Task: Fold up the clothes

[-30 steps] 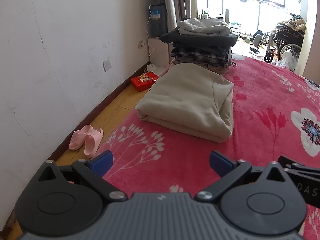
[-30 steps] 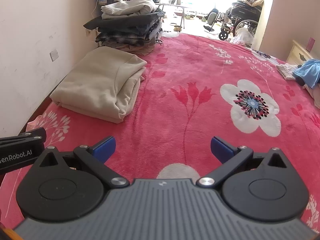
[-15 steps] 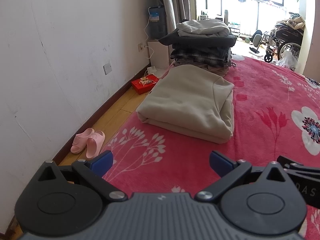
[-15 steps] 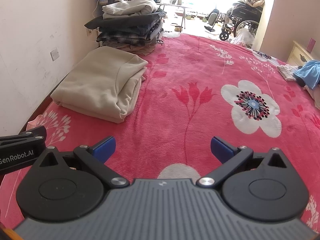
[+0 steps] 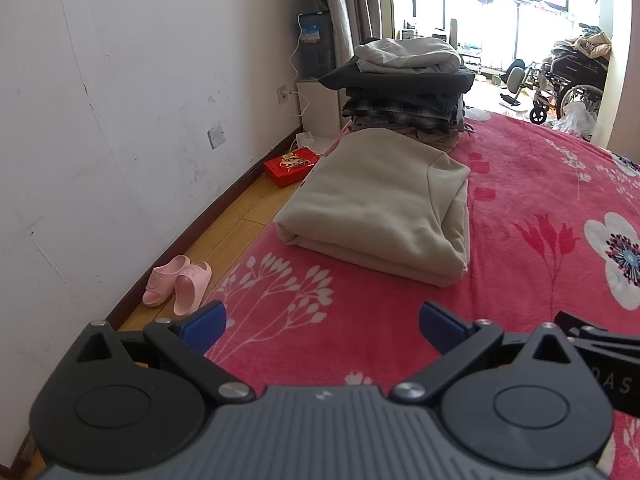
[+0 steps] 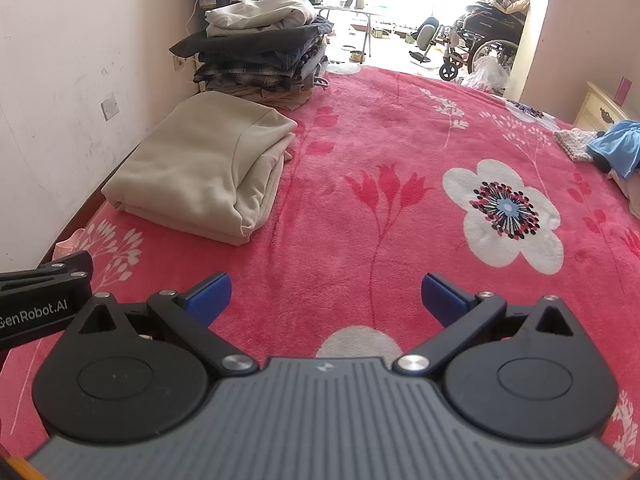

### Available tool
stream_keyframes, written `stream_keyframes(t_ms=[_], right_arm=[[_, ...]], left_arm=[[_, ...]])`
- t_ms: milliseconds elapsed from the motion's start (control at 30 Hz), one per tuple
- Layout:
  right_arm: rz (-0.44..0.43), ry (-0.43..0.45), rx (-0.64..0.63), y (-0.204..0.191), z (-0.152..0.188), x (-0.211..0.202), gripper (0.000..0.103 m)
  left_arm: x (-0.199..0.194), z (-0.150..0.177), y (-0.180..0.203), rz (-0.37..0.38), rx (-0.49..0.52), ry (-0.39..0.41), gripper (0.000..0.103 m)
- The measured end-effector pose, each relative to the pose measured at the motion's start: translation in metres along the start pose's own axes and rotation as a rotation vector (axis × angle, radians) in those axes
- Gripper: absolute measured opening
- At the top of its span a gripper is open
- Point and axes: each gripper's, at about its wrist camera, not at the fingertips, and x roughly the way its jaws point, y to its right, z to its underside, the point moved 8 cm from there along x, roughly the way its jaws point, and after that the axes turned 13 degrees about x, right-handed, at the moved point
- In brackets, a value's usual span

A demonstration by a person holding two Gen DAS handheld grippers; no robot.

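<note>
Beige sweatshirt (image 5: 376, 204) is lying folded into a thick rectangle on the red floral blanket (image 6: 360, 152) covering the bed, near the wall-side edge. Just behind it a stack of folded clothes (image 6: 260, 52) is standing tall, grey and plaid layers with a pale garment on top; whether the two are touching, cannot tell.

Left gripper (image 5: 322, 320) is hovering over the blanket short of the sweatshirt, jaws spread wide and holding nothing. Right gripper (image 6: 326, 294) is hovering beside it over bare blanket, jaws likewise spread and empty.

Judgement: this garment is looking finished, edges squared, not yet placed on the stack. Unfolded items seem to be waiting at the far right edge of the bed, a blue garment (image 6: 616, 148) beside a small patterned cloth (image 6: 572, 142), so more folding is probably remaining.

Pink slippers (image 5: 178, 284) are sitting on the wooden floor by the wall
</note>
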Motion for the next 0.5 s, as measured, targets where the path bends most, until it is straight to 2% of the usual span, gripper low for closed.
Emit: stream_keyframes(t_ms=[500], right_arm=[[-0.005,-0.003,0.0,-0.0018,0.0012,-0.0006,0.102]], left_arm=[[0.0017,-0.0006,-0.0065,-0.003,-0.008,-0.004,0.103]])
